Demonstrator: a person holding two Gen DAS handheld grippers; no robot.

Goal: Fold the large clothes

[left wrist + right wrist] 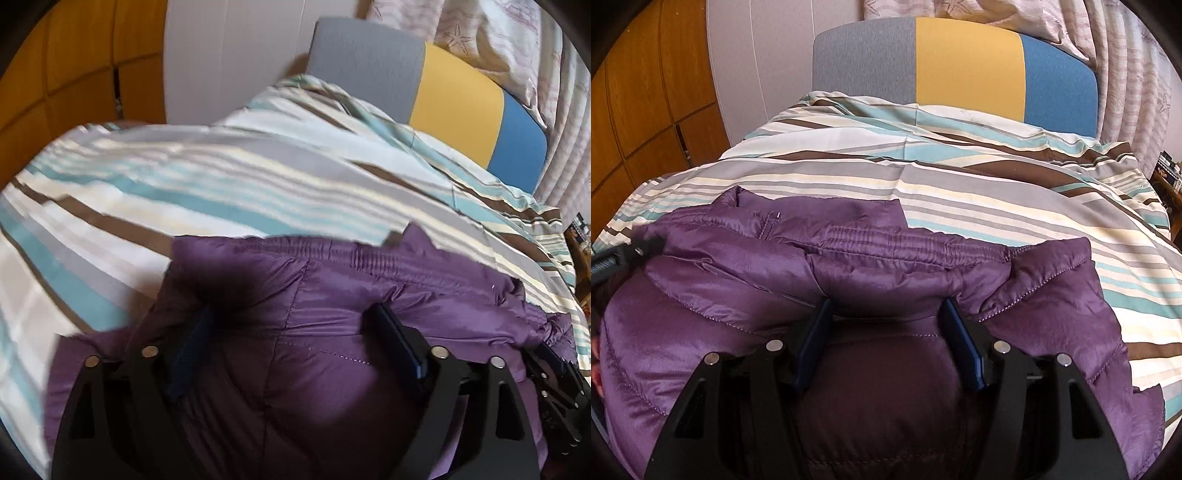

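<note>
A purple quilted jacket (886,258) lies bunched on a striped bedspread (997,184), its elastic hem and zipper toward the headboard. My right gripper (885,310) is sunk into the jacket's puffy middle. Padding fills the gap between its blue pads (956,332), and creases run out from the fingertips. My left gripper (291,317) hovers over the same jacket (332,295) with its jaws spread wide; its pads do not press the fabric. The right gripper's black frame (554,373) shows at the right edge of the left wrist view.
A headboard (967,66) in grey, yellow and blue panels stands at the far end of the bed. Wooden cupboard doors (646,92) line the left side, and patterned curtains (1126,74) hang at the right. A cluttered shelf (1167,166) sits beyond the bed's right edge.
</note>
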